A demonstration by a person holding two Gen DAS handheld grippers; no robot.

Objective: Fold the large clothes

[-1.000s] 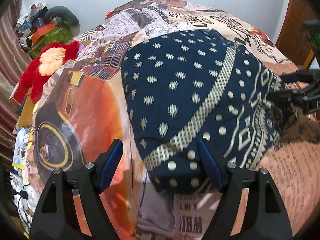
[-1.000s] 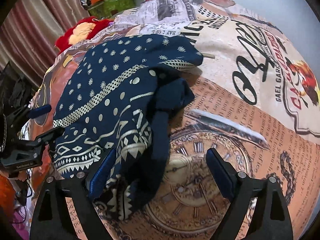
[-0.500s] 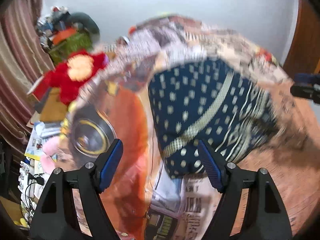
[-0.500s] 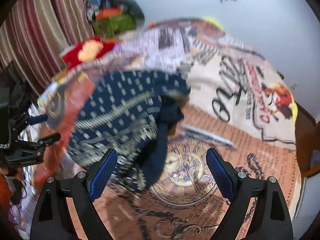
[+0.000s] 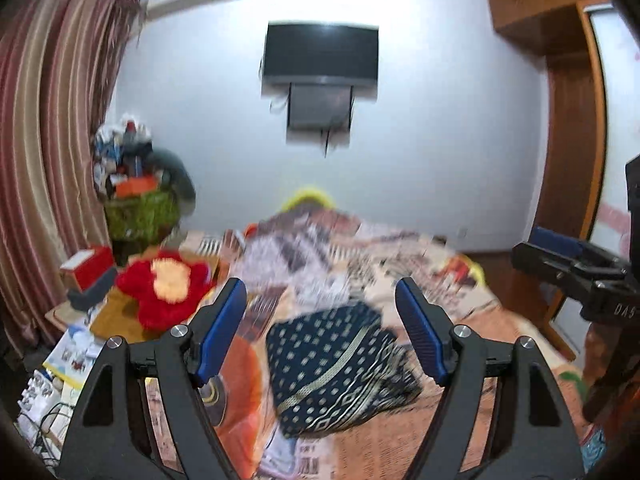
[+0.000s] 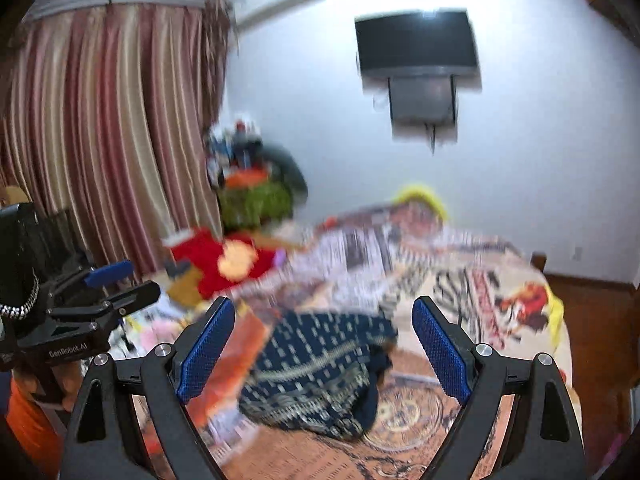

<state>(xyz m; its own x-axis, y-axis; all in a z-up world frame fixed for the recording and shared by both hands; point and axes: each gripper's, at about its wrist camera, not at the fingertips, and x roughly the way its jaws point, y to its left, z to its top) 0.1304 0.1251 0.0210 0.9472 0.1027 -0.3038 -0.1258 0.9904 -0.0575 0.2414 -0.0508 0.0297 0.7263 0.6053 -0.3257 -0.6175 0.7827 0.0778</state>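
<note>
On the bed [image 5: 516,328], atop its printed newspaper-pattern bedspread, lies the navy patterned garment [image 5: 340,364], folded into a rough bundle with one rumpled edge on its right. Both the left gripper [image 5: 320,332] and right gripper [image 6: 322,348] are lifted well clear of it, jaws spread wide and holding nothing. The cloth looks soft, light and floppy; I'd pinch it at the corners of the loose edge.
</note>
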